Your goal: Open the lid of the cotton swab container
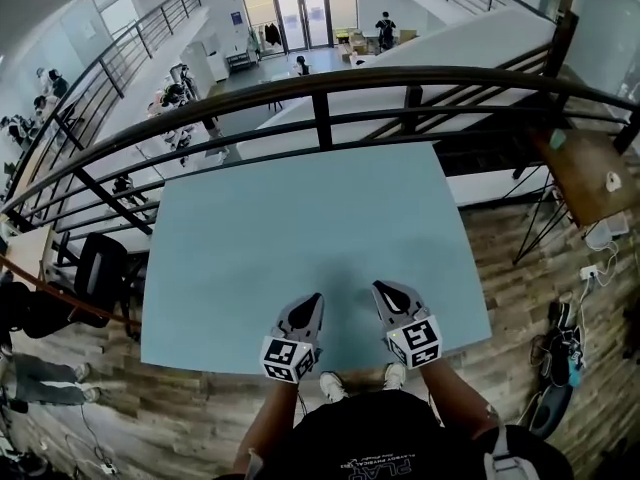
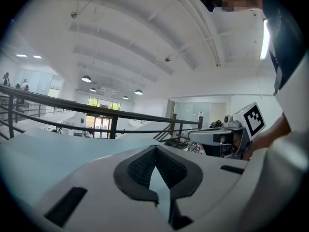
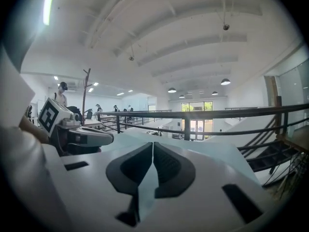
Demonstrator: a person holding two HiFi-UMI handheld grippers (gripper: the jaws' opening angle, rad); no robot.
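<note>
The left gripper (image 1: 313, 299) and the right gripper (image 1: 381, 289) are held side by side above the pale blue table (image 1: 300, 208), near its front edge. Both pairs of jaws are closed together, empty.

Both hand-held grippers are sitting shut and empty, side by side.
The left gripper (image 1: 314, 298) is pointing forward with its jaws pressed together and nothing between them. The right gripper (image 1: 381, 288) is hovering just beside it, jaws likewise together, and the two tips are angling slightly toward each other. The left forearm (image 1: 272, 420) and right forearm (image 1: 456, 400) are reaching out behind them.
</note>
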